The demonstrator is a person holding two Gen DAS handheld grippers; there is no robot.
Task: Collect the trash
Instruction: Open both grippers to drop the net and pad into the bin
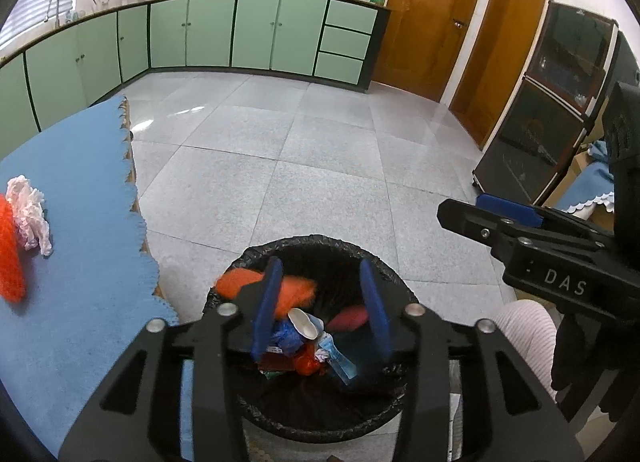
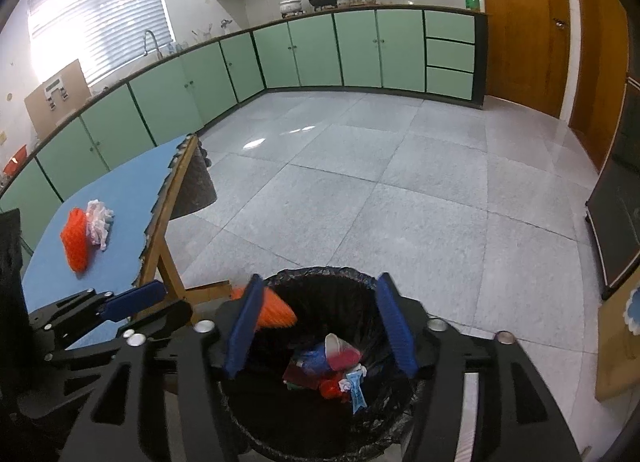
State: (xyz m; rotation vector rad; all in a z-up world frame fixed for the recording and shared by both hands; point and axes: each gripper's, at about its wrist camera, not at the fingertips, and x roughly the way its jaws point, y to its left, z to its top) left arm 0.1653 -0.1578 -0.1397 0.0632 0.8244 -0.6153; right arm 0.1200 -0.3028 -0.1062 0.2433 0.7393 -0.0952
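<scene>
A black-lined trash bin [image 1: 320,246] stands on the floor beside the table and holds several pieces of trash, among them an orange foam net [image 1: 292,290], a white spoon and a red cup. My left gripper [image 1: 322,310] hangs open and empty over the bin. My right gripper [image 2: 320,326] is also open and empty above the bin [image 2: 320,274]; it shows in the left wrist view [image 1: 500,218] too. On the blue table cloth [image 1: 80,190] lie an orange foam net [image 2: 75,240] and a crumpled white wrapper [image 2: 98,224], left of both grippers.
The wooden table edge [image 2: 176,190] borders the bin on the left. Grey tiled floor [image 2: 380,182] stretches ahead to green cabinets [image 2: 320,50] and wooden doors [image 1: 428,14]. A dark glass cabinet [image 1: 532,134] stands at the right.
</scene>
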